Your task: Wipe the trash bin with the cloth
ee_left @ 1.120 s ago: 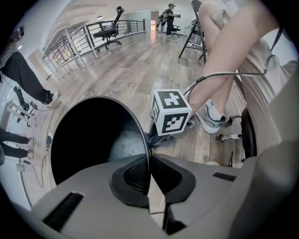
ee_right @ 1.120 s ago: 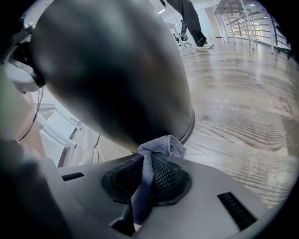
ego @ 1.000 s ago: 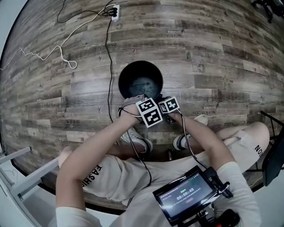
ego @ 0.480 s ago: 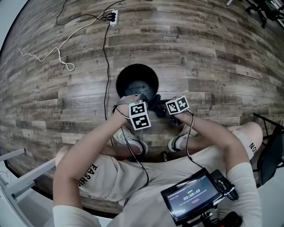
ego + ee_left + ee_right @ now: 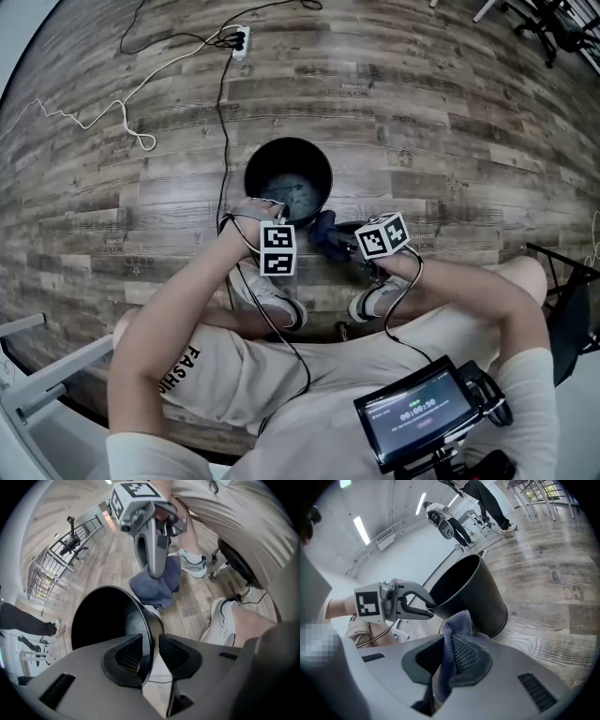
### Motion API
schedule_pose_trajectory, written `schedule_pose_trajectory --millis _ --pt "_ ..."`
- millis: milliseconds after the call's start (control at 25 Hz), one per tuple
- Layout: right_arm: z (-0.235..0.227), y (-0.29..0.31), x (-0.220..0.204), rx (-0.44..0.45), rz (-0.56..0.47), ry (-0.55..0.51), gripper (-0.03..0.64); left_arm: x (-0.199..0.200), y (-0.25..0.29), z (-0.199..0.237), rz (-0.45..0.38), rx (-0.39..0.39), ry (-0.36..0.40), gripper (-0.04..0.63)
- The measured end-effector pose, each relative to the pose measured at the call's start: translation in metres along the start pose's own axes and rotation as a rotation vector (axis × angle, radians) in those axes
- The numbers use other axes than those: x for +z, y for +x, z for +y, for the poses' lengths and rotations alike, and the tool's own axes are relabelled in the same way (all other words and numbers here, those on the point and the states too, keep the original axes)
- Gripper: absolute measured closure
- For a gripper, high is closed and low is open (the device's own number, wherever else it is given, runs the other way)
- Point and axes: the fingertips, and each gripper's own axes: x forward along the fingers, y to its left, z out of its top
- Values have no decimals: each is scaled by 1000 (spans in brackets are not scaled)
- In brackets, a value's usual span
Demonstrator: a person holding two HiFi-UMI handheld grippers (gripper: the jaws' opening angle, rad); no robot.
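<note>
Left tongs [image 5: 150, 644] just opening astride bin rim [image 5: 137, 604], right tongs [image 5: 449, 645] gripping cloth [image 5: 457, 620]

Head view: even, diffuse indoor light falls on the plank floor [image 5: 450, 112], leaving only soft shadows. Fisheye distortion bends the boards into arcs, and the frame's corners fall to black. The inside of the trash bin [image 5: 289, 178] is dim. Left gripper view: the bin's mouth reads as near black, and the near foreground is slightly soft. Right gripper view: ceiling strip lights [image 5: 361, 529] glare white, the pale wall [image 5: 408, 541] looks washed out, and the edges are vignetted.
</note>
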Motion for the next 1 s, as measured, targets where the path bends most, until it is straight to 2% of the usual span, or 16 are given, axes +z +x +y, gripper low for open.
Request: schedule_pose_trajectory --millis 80,160,240,360,560,800,1000 --pt "9 -3 4 -8 -27 9 583 -5 5 2 23 30 29 476" --pt "21 -3 11 -3 -53 14 583 -5 7 0 27 18 31 496" --pt "31 -1 17 8 -64 -2 583 -5 8 -4 32 -10 1 537" --pt "34 6 26 6 -64 -49 583 -2 8 -4 25 -40 -61 549" --pt "15 21 32 -27 -47 -91 583 13 10 -2 5 -44 -128 552" --pt "-14 44 12 -70 26 -165 583 21 10 -3 -14 -77 -197 558" --pt "-41 67 -6 -110 81 -204 583 25 11 -1 -9 -98 -211 563"
